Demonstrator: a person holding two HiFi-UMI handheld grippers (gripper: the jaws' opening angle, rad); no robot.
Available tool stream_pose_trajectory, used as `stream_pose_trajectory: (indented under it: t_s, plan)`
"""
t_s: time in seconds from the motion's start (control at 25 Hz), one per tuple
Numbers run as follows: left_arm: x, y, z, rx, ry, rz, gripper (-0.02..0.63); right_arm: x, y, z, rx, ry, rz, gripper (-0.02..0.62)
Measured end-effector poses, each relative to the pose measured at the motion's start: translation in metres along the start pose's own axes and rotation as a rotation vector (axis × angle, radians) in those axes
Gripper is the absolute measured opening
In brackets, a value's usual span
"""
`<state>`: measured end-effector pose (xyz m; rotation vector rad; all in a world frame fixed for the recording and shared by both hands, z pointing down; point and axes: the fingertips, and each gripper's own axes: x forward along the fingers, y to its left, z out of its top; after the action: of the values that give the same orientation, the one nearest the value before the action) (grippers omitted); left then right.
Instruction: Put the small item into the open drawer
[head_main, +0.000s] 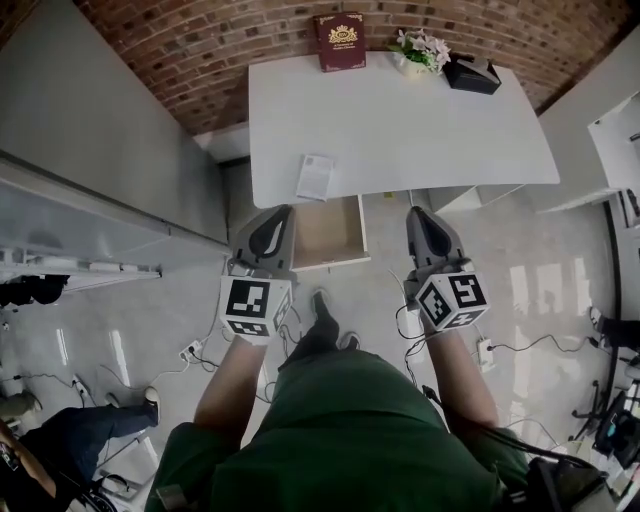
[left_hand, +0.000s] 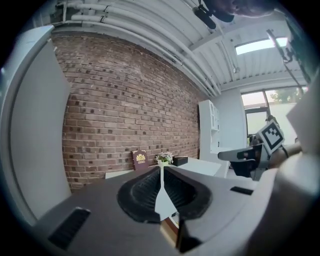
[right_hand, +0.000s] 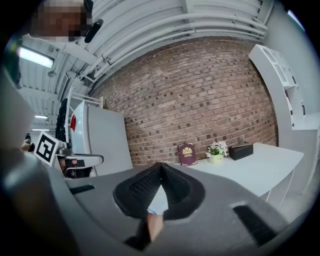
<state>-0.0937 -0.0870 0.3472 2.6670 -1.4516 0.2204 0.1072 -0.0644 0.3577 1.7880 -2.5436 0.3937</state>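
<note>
A small white printed packet (head_main: 316, 176) lies flat near the front edge of the white table (head_main: 400, 130). Just below it the open drawer (head_main: 325, 232) sticks out from under the table, its wooden inside bare. My left gripper (head_main: 278, 214) hangs at the drawer's left side, jaws shut with nothing between them; its pads meet at the tip (left_hand: 161, 169). My right gripper (head_main: 419, 213) is held to the right of the drawer, jaws also shut and empty (right_hand: 160, 166). Both are short of the table and apart from the packet.
At the table's back edge stand a dark red book (head_main: 340, 41), a small pot of flowers (head_main: 419, 50) and a black box (head_main: 472, 74). A grey cabinet (head_main: 90, 150) flanks the left. Cables and sockets (head_main: 190, 350) lie on the floor.
</note>
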Motion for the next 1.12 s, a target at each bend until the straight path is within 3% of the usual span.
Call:
stream_pose_trajectory:
  t_s: [0.4,0.72,0.8,0.88,1.0,1.12]
  plan:
    - [0.053,0.04,-0.043,0.012,0.058,-0.057,0.012,0.053,-0.004,-0.006,-0.023,0.061,-0.052,0.003]
    - [0.072,0.042,-0.086,0.096,0.092,-0.1,0.013,0.07,0.001,-0.024,-0.034,0.112,-0.04,0.005]
    - [0.078,0.038,-0.093,0.107,0.102,-0.113,0.04,0.073,-0.002,-0.026,-0.029,0.115,-0.036,0.003]
    - [0.083,0.034,-0.1,0.126,0.119,-0.121,0.109,0.075,-0.006,-0.03,-0.018,0.119,-0.03,0.004]
    - [0.093,0.026,-0.117,0.184,0.172,-0.132,0.126,0.076,-0.014,-0.038,0.002,0.127,-0.015,0.004]
    - [0.105,0.017,-0.142,0.328,0.257,-0.142,0.141,0.078,-0.026,-0.045,0.023,0.134,0.005,0.005]
